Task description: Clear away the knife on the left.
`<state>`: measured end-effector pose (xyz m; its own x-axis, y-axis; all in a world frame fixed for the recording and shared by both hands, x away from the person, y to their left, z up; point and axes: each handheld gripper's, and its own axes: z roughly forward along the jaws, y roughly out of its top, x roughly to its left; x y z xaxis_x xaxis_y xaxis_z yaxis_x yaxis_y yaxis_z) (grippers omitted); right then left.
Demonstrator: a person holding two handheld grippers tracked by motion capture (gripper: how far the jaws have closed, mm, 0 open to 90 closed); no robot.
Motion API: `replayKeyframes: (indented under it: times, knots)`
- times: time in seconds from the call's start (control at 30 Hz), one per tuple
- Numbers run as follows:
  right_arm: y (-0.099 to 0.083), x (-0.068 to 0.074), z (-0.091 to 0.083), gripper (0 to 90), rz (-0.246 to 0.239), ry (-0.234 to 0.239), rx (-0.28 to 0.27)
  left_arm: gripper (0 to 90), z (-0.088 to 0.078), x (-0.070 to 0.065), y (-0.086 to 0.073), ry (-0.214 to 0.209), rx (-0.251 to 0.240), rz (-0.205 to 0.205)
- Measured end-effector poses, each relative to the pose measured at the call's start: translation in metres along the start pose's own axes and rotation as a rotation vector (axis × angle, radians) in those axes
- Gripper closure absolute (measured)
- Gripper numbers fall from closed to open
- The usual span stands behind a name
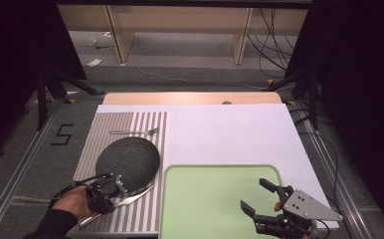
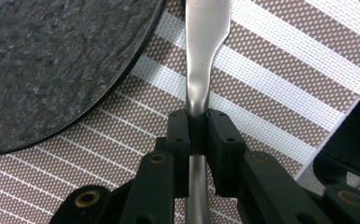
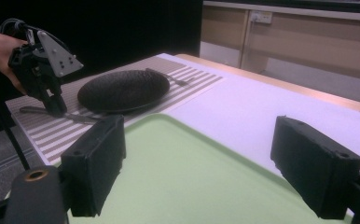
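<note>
The knife [image 2: 201, 60] lies on the striped placemat [image 1: 130, 214], just beside the near edge of the dark round plate [image 1: 129, 159], its blade pointing toward the green tray [image 1: 215, 204]. The left gripper [image 2: 197, 133] has its jaws closed around the narrow neck of the knife, where handle meets blade. That seems a sensible place to pinch it, since the metal is thinnest there and the jaws can meet almost fully. The knife looks to be flat on the mat, or very close to it; I cannot tell whether it has left the surface.

The right gripper [image 1: 259, 195] hovers over the near right part of the tray with its jaws spread wide and nothing between them, probably waiting its turn.

A fork [image 1: 135, 132] rests on the mat beyond the plate, well apart from both grippers.

The left gripper view shows the grip itself, metal squeezed between the pads, which the high view cannot resolve. The right gripper view shows the left gripper [image 3: 47, 88] from the side, tilted steeply down onto the knife [image 3: 57, 113]. The high view alone gives the full layout on the white table [image 1: 230, 134].
</note>
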<state>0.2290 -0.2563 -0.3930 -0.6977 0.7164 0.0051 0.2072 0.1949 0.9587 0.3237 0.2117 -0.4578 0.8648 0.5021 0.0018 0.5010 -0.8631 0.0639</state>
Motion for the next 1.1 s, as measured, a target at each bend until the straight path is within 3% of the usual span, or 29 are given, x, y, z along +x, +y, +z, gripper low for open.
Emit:
replayKeyframes:
  times: [0.13,0.2,0.37,0.4,0.43,0.53,0.7,1.1]
  knots:
    - [0.000,0.000,0.000,18.8,0.000,-0.001,0.000,79.5,-0.004,-0.002,0.001,-0.011,-0.030,0.009]
    - [0.000,0.000,0.000,18.8,-0.003,0.001,0.002,79.5,-0.011,-0.003,0.002,-0.052,-0.092,0.002]
    - [0.000,0.000,0.000,18.9,-0.008,0.001,0.002,79.6,-0.019,-0.005,0.004,-0.096,-0.162,-0.026]
    - [0.000,0.000,0.000,18.8,-0.009,0.001,0.002,79.6,-0.022,-0.005,0.005,-0.107,-0.173,-0.037]
    - [0.000,0.000,0.000,18.8,-0.009,0.001,0.003,79.6,-0.026,-0.005,0.006,-0.118,-0.196,-0.073]
    - [0.000,0.000,0.000,18.9,-0.009,0.001,0.003,79.6,-0.029,-0.005,0.007,-0.134,-0.227,-0.105]
    - [0.000,0.000,0.000,18.9,-0.009,0.001,0.003,79.6,-0.037,-0.005,0.011,-0.210,-0.315,-0.196]
    - [0.000,0.000,0.000,19.0,-0.007,0.000,0.002,79.6,-0.045,-0.019,0.026,-0.277,-0.385,-0.204]
